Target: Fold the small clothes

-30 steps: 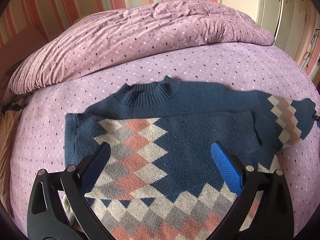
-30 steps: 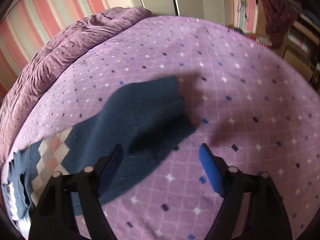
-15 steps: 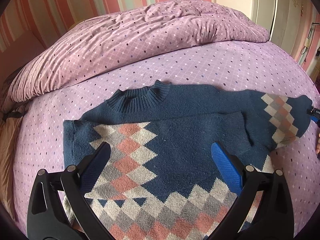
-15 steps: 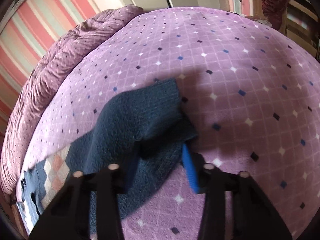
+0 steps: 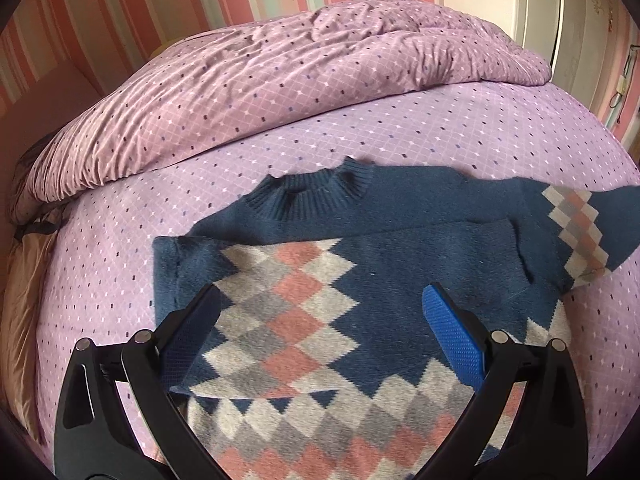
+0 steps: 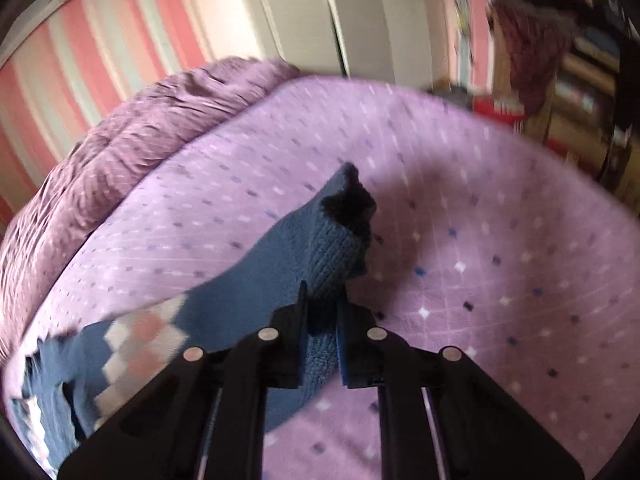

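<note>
A purple bed with little dots fills most of what the left camera sees. A bunched-up blanket lies at the far side, under a wall with pink stripes.

A small blue sweater lies flat on the bed. It has grey and pink diamond shapes on the front. Its collar points to the blanket. One sleeve is folded over the front, and the other sleeve reaches out to the right.

The left gripper hangs over the sweater front. Its two fingers are spread wide apart and pinch nothing.

In the right camera's blurry picture, the right gripper has just been closing, and now its fingers are pressed together on the blue sleeve end. The cuff sticks up past the fingertips, lifted off the bed. The rest of the sleeve runs down and left to the sweater. A white door and a shelf stand behind the bed.
</note>
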Tool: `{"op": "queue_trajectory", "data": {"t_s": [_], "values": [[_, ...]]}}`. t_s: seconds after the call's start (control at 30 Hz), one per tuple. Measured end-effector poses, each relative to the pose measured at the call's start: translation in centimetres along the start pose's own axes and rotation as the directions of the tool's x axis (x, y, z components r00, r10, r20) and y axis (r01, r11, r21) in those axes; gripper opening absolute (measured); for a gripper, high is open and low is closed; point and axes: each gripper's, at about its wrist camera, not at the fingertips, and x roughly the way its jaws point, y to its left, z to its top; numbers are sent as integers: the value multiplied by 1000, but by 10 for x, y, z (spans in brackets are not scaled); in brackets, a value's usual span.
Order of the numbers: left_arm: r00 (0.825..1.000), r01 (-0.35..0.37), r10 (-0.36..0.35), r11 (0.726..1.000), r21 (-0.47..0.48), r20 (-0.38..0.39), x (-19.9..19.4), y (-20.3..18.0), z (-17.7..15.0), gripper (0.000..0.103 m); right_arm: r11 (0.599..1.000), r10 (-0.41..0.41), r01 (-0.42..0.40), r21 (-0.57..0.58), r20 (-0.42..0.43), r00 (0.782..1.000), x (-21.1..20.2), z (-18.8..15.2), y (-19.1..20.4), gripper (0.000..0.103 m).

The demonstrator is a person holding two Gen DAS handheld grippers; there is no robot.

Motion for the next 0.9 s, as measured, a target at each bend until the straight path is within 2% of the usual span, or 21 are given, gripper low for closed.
{"op": "queue_trajectory", "data": {"t_s": [0.1,0.13,0.27,0.3,0.43,0.53,0.63,0.73,0.8,0.9], "values": [[1000,2,-2,1000,-5,5,0,14,1,100,995,10,-5,-103,48,999,-41,-3,51,12],[1000,4,-4,1000,-5,5,0,19,2,100,988,26,-16,-157,63,998,-61,-6,83,12],[1000,15,-15,1000,-22,-2,3,42,2,100,961,128,-111,-252,51,990,-98,-25,171,12],[1000,18,-19,999,-32,-7,4,50,1,100,953,174,-162,-256,25,984,-104,-33,197,12],[1000,12,-13,998,-60,-5,5,79,-4,100,927,269,-279,-252,-72,960,-110,-65,272,12],[1000,3,-2,995,-97,5,5,109,-9,100,901,340,-372,-224,-170,925,-105,-104,331,12],[1000,-5,5,992,-126,6,8,136,-14,100,877,348,-404,-260,-237,907,-100,-147,388,12],[1000,-19,20,988,-154,7,10,163,-22,100,865,337,-416,-281,-290,896,-95,-187,426,12],[1000,-20,22,984,-178,8,11,179,-27,100,859,322,-411,-306,-301,898,-99,-209,447,12],[999,-28,30,980,-199,11,10,199,-35,100,840,327,-430,-330,-323,888,-109,-239,477,12]]}}
